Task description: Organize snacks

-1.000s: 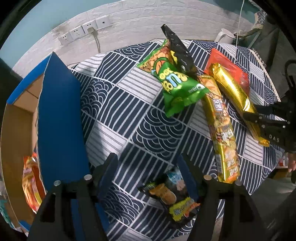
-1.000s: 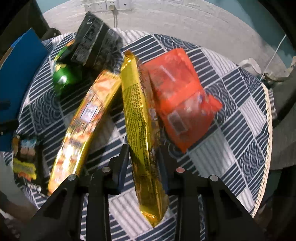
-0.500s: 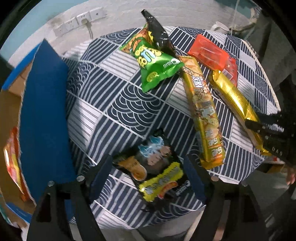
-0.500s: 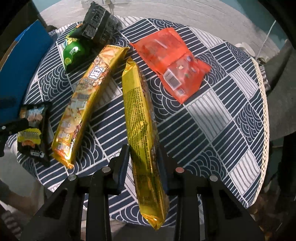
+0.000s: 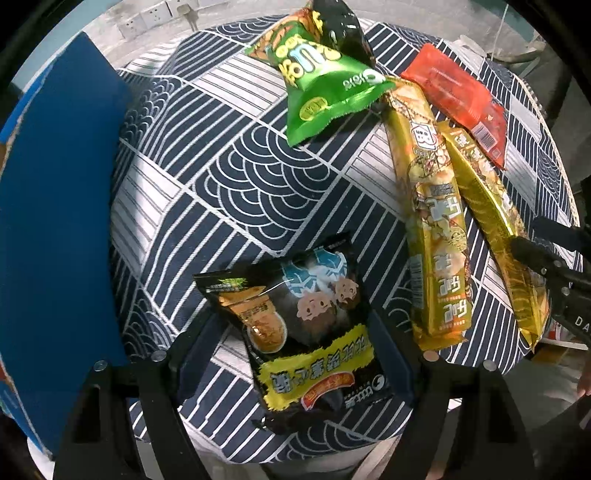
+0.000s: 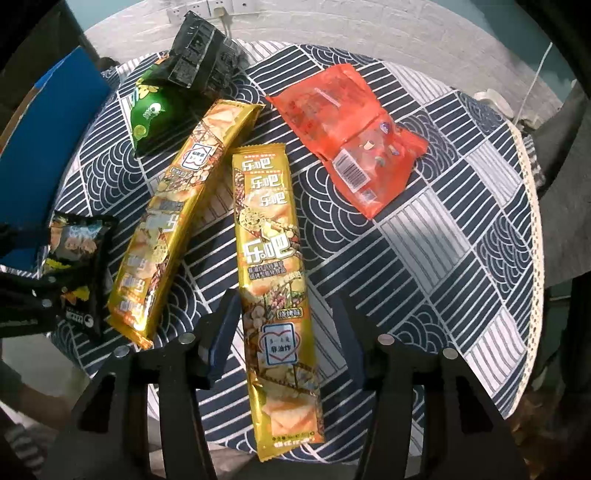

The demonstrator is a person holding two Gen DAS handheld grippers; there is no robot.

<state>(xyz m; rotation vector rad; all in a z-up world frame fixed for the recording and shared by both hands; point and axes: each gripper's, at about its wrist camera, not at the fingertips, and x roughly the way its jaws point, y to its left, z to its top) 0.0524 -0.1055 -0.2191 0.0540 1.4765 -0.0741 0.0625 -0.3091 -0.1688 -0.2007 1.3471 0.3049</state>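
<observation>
My left gripper (image 5: 295, 332) is open, its fingers either side of a small black snack packet (image 5: 303, 317) at the table's near edge; the packet also shows in the right wrist view (image 6: 77, 266). My right gripper (image 6: 284, 328) is open around a long gold snack pack (image 6: 273, 280), which lies flat on the table and overhangs the near edge. A second long gold pack (image 6: 173, 221), a green bag (image 5: 321, 85), a black bag (image 6: 195, 51) and an orange packet (image 6: 347, 136) lie further back.
The round table (image 6: 461, 258) has a navy and white patterned cloth. A blue cardboard box flap (image 5: 55, 221) stands at the left edge. A wall with sockets (image 6: 218, 7) is behind the table.
Both grippers pulled back toward the near edge and rose. The right gripper's jaws widened from close against the gold pack; it turned label-up. The black packet now lies between the left fingers.
</observation>
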